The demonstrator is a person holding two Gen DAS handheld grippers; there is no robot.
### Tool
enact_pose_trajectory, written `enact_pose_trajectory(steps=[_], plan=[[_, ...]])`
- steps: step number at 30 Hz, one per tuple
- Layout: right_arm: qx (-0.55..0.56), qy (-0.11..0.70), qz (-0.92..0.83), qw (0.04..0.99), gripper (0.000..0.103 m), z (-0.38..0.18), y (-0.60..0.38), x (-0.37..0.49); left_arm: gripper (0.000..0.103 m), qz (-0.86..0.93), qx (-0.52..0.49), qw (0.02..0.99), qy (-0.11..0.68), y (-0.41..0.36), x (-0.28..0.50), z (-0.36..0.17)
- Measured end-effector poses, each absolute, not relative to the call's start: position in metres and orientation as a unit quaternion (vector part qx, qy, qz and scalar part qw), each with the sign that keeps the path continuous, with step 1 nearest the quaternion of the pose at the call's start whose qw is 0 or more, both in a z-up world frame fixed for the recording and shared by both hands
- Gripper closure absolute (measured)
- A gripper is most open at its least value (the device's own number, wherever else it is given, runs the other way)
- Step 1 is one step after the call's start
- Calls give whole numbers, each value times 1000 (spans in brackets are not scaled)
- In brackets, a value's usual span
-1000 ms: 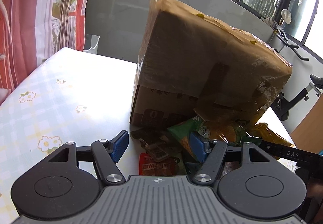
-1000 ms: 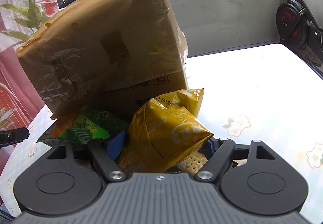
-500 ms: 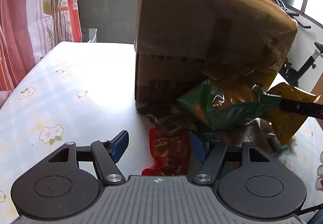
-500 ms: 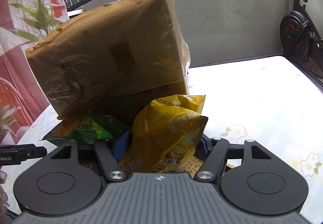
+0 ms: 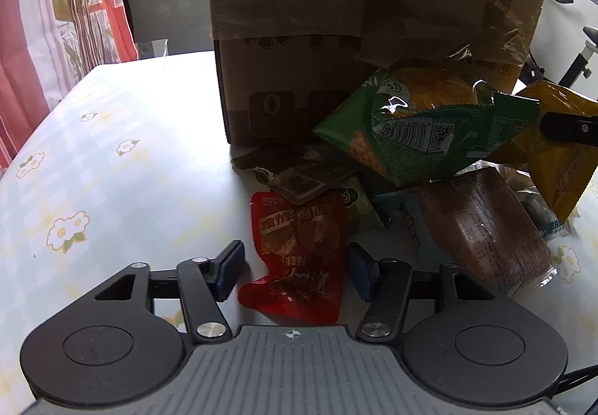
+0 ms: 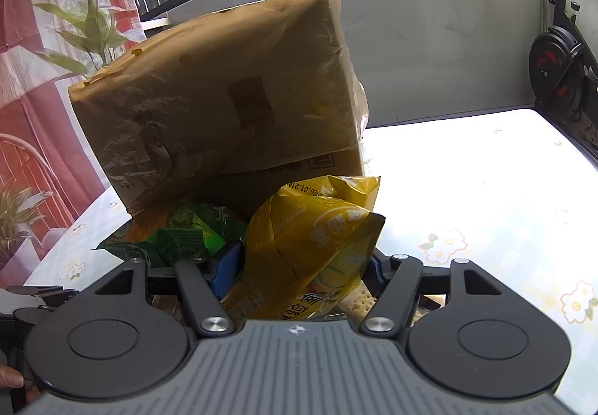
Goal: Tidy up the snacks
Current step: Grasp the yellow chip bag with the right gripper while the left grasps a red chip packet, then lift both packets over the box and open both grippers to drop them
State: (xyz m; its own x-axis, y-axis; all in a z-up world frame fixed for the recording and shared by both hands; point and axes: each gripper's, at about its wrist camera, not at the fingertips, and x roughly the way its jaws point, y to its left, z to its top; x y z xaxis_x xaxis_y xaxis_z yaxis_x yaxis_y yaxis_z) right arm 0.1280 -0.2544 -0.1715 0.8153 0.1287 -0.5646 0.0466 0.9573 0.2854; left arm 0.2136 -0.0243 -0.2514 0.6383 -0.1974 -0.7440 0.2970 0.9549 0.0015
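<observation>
A pile of snacks lies on the table in front of a cardboard box (image 5: 336, 22). A red pouch (image 5: 299, 246) lies flat between the fingers of my open left gripper (image 5: 295, 267). Behind it sit a green chip bag (image 5: 422, 131), a brown wrapped pack (image 5: 486, 228) and a small torn brown packet (image 5: 291, 175). My right gripper (image 6: 302, 269) is shut on a yellow chip bag (image 6: 314, 239), which also shows at the right edge of the left wrist view (image 5: 557, 160). The box (image 6: 224, 101) and the green bag (image 6: 179, 231) stand behind it.
The table has a pale flowered cloth (image 5: 93, 153). A red patterned curtain (image 5: 45, 3) hangs at the left. An exercise bike (image 6: 560, 56) stands past the table's far right edge. A cracker pack (image 6: 358, 299) lies under the yellow bag.
My left gripper has drawn back and dropped lower, so the red pouch now lies between its fingers. My right gripper has lifted the yellow bag slightly and closed tighter on it.
</observation>
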Motion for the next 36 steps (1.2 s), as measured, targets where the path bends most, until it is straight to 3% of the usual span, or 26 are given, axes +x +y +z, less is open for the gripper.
enact_pose_trajectory(steps=[8,21,36], plan=[[148,293,21,944,37,-167,-255,123,52,-142,33,912,384,-14,204,-230],[142,224,42,963,37,-120,-245,109,52,-129,1,956,262,15,190,-131],[126,106,63,984,37,-44,-253,109,52,-194,30,967,165,-34,219,-43]])
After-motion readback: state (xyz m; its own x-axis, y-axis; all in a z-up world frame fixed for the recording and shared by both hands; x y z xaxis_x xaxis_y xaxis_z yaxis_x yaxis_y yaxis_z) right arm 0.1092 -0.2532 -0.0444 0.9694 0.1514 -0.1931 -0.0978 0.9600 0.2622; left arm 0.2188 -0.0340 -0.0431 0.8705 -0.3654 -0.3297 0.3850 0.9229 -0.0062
